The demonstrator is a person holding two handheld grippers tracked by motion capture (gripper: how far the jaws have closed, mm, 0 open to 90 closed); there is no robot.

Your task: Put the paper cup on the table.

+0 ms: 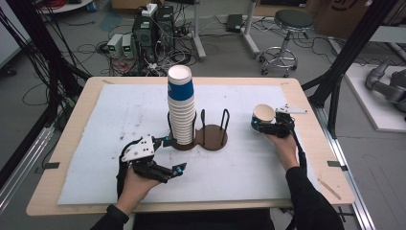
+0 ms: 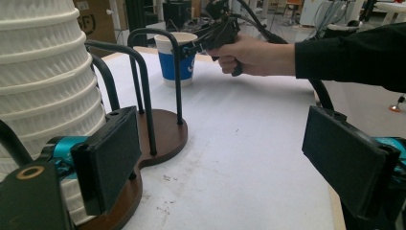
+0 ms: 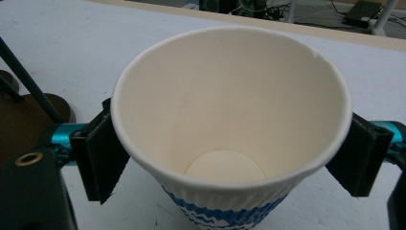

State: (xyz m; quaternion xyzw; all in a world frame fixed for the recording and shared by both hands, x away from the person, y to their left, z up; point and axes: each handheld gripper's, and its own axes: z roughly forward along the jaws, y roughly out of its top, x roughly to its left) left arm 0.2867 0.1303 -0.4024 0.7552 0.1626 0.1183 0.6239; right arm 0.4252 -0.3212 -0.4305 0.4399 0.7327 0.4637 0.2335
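The paper cup [image 3: 230, 143] stood on the counter [image 1: 239, 177], the right gripper [image 1: 269, 125] straddling it, pads barely touching; left gripper [image 1: 165, 155] gaped empty (near the stack [image 1: 181, 108]). Withdrawing crookedly might topple it.

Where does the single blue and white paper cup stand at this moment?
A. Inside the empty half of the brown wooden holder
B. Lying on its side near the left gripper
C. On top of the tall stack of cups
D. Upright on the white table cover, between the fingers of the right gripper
D: the single blue and white paper cup stands upright on the white table cover, with the right gripper fingers on either side of it.
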